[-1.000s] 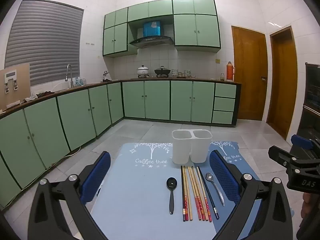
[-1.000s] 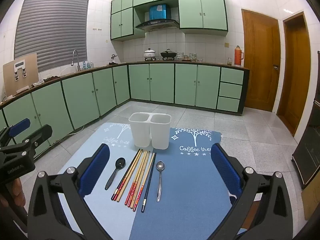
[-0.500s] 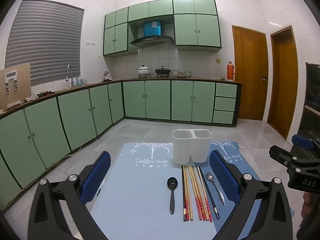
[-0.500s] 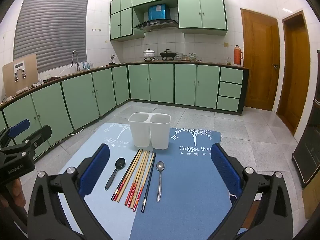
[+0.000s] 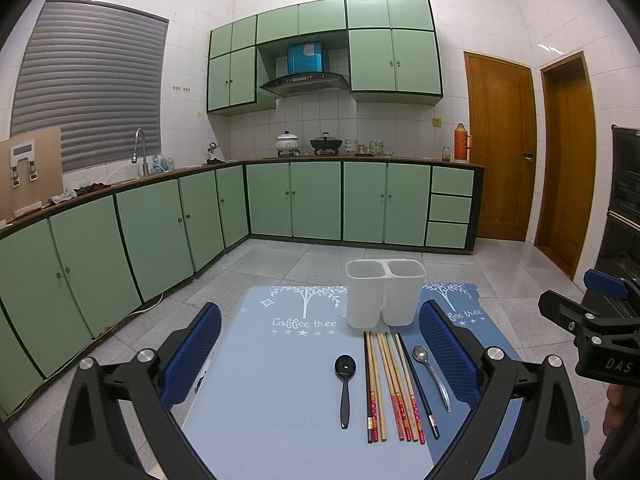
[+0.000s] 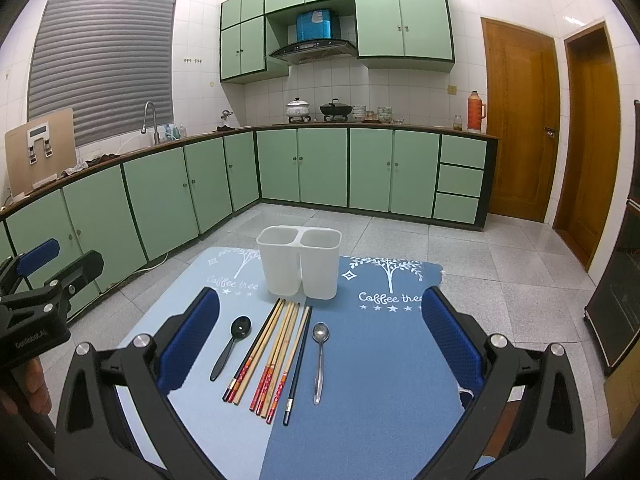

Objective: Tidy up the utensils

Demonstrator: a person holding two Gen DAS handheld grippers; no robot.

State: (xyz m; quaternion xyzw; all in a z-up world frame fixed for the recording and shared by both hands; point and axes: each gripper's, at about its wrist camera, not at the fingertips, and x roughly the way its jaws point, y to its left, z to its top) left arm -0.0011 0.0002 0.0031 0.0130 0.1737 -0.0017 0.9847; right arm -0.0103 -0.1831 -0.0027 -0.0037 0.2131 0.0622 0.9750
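Observation:
On a blue mat [image 5: 272, 400] [image 6: 380, 380] stands a white two-compartment holder [image 5: 384, 294] [image 6: 300, 262], both compartments empty. In front of it lie a black spoon [image 5: 345, 384] [image 6: 232, 346], several chopsticks [image 5: 394, 388] [image 6: 272, 354] side by side, and a metal spoon [image 5: 432, 372] [image 6: 319, 360]. My left gripper [image 5: 320, 348] is open above the mat's near left, holding nothing. My right gripper [image 6: 320, 334] is open too, empty, with the utensils seen between its fingers. Each gripper shows at the edge of the other's view: the right gripper [image 5: 588, 320], the left gripper [image 6: 44, 276].
Green kitchen cabinets [image 5: 160, 232] run along the left and back walls, with pots [image 5: 288, 142] on the counter. Two wooden doors [image 5: 500, 148] stand at the right, and a dark cabinet [image 5: 624, 200] at the far right. Grey tiled floor [image 6: 480, 248] surrounds the table.
Almost nothing has moved; both views shift only slightly. The utensils and holder lie as before.

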